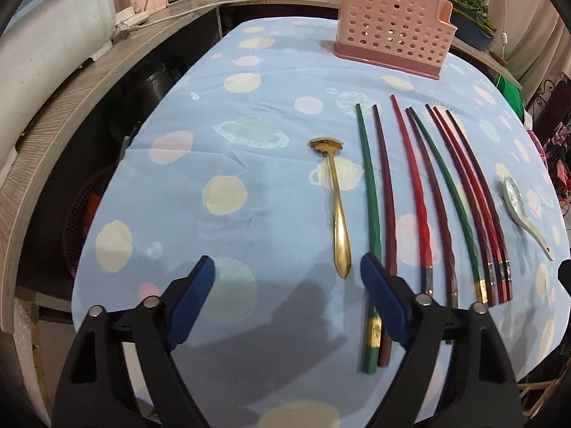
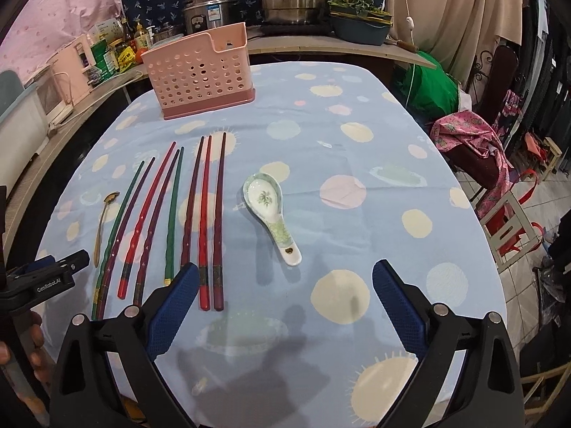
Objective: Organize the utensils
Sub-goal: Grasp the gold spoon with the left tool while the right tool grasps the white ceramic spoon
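On the cloth-covered surface point(image 1: 249, 214) the chopsticks point(image 1: 421, 199) lie side by side, long axes running from the near edge toward the pink holder point(image 1: 389, 25), thin tips pointing at it. The gold spoon point(image 1: 337, 210) lies parallel at their left, bowl away; the ceramic spoon point(image 2: 273, 214) lies at their right. Left tongs point(image 1: 287, 285) tilt steeply down, spread and empty, above the gold spoon's handle end. Right tongs point(image 2: 285, 296) likewise spread, empty, near the ceramic spoon's handle.

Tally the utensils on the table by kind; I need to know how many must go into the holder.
Chopsticks: 8
Gold metal spoon: 1
Ceramic soup spoon: 1
Total: 10, all lying on the cloth, none in the pink holder.
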Action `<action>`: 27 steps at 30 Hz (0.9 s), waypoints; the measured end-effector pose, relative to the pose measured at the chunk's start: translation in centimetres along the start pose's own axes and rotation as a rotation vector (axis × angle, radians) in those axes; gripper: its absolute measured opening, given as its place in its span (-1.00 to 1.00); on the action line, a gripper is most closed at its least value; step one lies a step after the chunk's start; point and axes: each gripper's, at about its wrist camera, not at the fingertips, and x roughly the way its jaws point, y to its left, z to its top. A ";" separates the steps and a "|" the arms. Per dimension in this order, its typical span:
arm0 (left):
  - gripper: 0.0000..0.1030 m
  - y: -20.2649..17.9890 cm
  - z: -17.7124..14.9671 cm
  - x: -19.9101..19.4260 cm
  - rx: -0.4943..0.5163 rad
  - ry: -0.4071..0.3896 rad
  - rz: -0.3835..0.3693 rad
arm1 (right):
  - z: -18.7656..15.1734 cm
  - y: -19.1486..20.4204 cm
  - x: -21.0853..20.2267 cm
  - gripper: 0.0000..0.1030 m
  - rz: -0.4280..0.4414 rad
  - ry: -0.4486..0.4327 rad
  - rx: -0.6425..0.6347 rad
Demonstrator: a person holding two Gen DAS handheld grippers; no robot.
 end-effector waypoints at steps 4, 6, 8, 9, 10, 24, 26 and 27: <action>0.26 0.3 0.6 1.1 -0.012 0.018 -0.027 | 1.1 -0.3 1.6 0.64 0.028 0.009 0.006; 0.18 0.4 0.9 1.3 -0.022 0.019 -0.048 | 1.8 -0.6 2.2 0.55 0.050 0.012 0.018; 0.06 0.5 1.1 1.4 -0.020 0.013 -0.060 | 2.3 -0.8 2.8 0.42 0.070 0.011 0.027; -0.01 0.5 1.1 1.3 -0.018 0.013 -0.071 | 2.3 -0.8 2.8 0.37 0.070 0.011 0.027; -0.05 0.4 1.1 1.3 -0.016 0.012 -0.079 | 2.5 -0.9 3.1 0.29 0.074 0.013 0.027; -0.70 -0.8 1.3 1.3 0.006 0.035 -0.189 | 2.2 -2.9 6.7 -0.56 0.230 0.137 0.137; -0.71 -1.0 1.2 1.2 0.009 0.041 -0.197 | 1.9 -2.9 6.9 -0.61 0.238 0.147 0.140; -0.71 -1.2 1.1 1.1 0.012 0.043 -0.204 | 1.7 -2.8 6.9 -0.63 0.244 0.151 0.142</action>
